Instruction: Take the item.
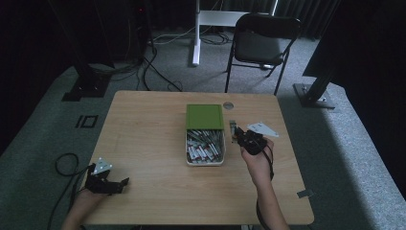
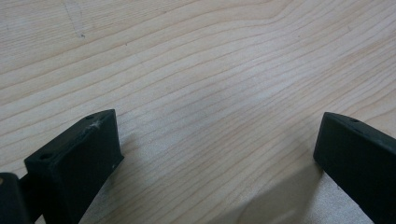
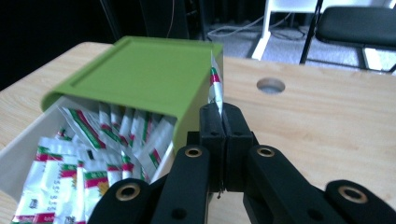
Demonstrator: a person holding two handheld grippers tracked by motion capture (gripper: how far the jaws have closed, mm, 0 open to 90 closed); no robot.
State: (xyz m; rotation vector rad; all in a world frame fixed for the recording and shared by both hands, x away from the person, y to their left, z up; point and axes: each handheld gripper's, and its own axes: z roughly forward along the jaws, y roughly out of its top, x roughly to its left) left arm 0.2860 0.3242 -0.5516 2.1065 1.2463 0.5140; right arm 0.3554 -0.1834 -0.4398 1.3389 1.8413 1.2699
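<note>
A white box full of red, green and white sachets sits mid-table, its green lid slid halfway back. Just right of the box, my right gripper is shut on one thin sachet, which stands up from the jaws beside the lid's edge. My left gripper rests low at the table's front left corner, jaws wide apart over bare wood, nothing between them.
The wooden table has a round cable hole behind the box. A black folding chair and a white desk leg stand beyond the far edge. Cables lie on the grey carpet.
</note>
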